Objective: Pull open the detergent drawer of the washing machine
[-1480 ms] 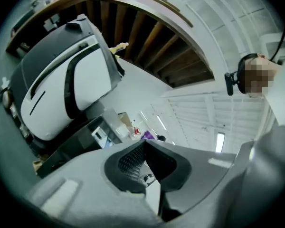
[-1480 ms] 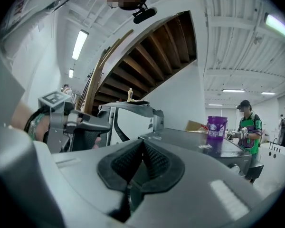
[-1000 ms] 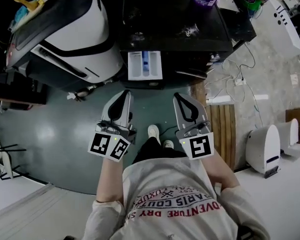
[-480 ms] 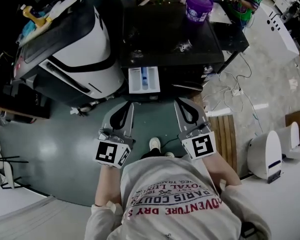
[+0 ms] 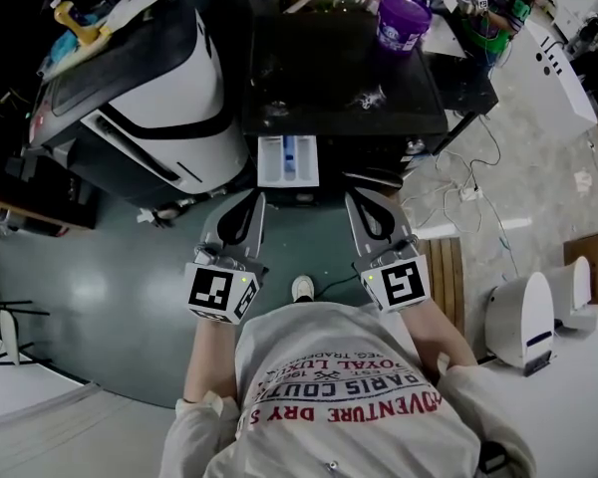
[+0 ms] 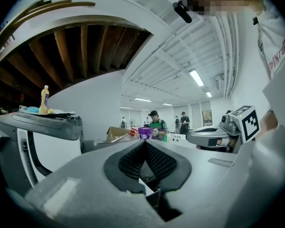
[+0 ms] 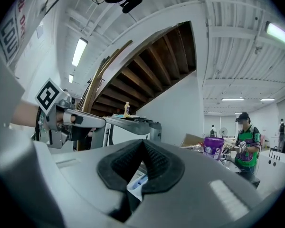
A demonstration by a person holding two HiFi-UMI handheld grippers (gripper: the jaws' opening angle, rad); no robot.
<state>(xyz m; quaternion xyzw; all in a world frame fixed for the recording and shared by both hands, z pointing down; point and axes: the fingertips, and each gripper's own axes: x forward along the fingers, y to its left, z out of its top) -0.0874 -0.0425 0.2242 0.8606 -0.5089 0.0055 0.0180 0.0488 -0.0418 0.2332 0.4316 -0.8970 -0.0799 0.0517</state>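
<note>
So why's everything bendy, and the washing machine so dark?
Head view: wide lens bends the floor; the black washing machine looks dim. Left gripper view: wooden beams bow, corners go black. Right gripper view: same bowing, ceiling light glares.

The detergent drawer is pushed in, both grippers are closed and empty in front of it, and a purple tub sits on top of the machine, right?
No: the head view shows the detergent drawer pulled out, its compartments exposed. The rest holds: the left gripper and right gripper are closed and empty in front of it, and the purple tub sits on top of the machine.
</note>
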